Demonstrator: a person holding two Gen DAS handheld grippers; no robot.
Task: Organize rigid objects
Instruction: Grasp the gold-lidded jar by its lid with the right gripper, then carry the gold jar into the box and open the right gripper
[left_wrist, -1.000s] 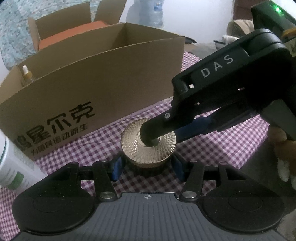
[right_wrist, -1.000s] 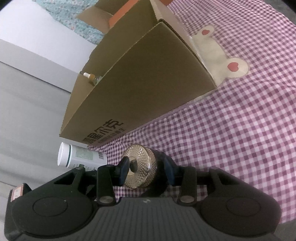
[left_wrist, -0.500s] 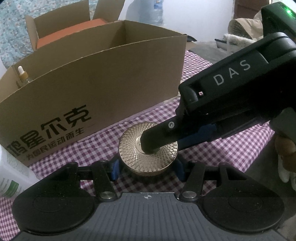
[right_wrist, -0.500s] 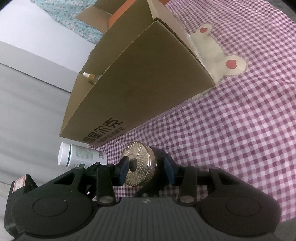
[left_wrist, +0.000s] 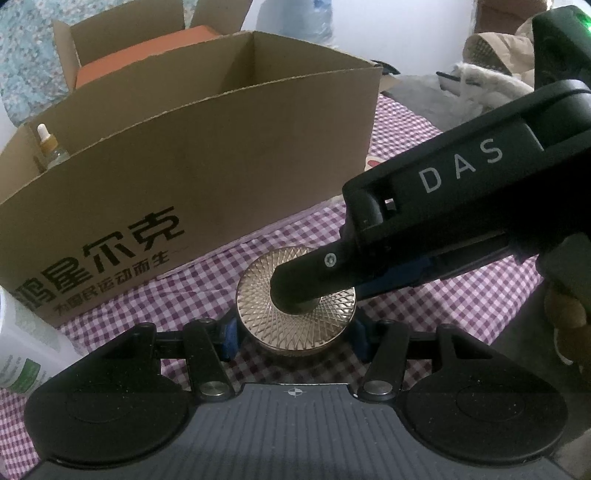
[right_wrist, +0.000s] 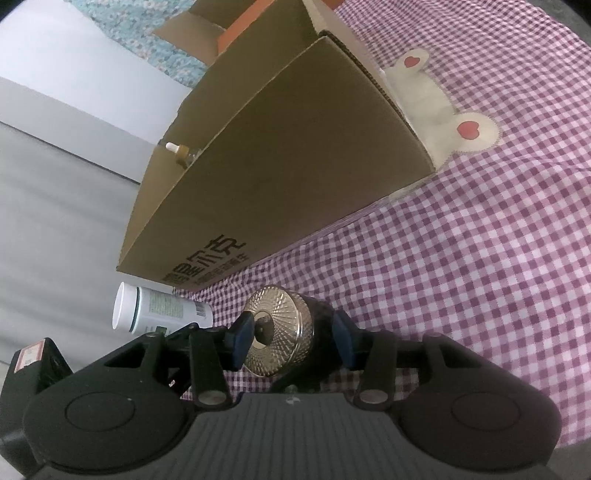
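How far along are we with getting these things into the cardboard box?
Done: a dropper bottle stands inside the cardboard box. In hand: the gold-lidded jar sits on the checked cloth, the left gripper pads against its sides; the right gripper straddles it too, jaws opening. Left: the jar and the white bottle lying beside the box are not yet inside.

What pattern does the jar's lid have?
Gold jar lid, with fine crisscross engraved lines radiating outward; clearest in the left wrist view.
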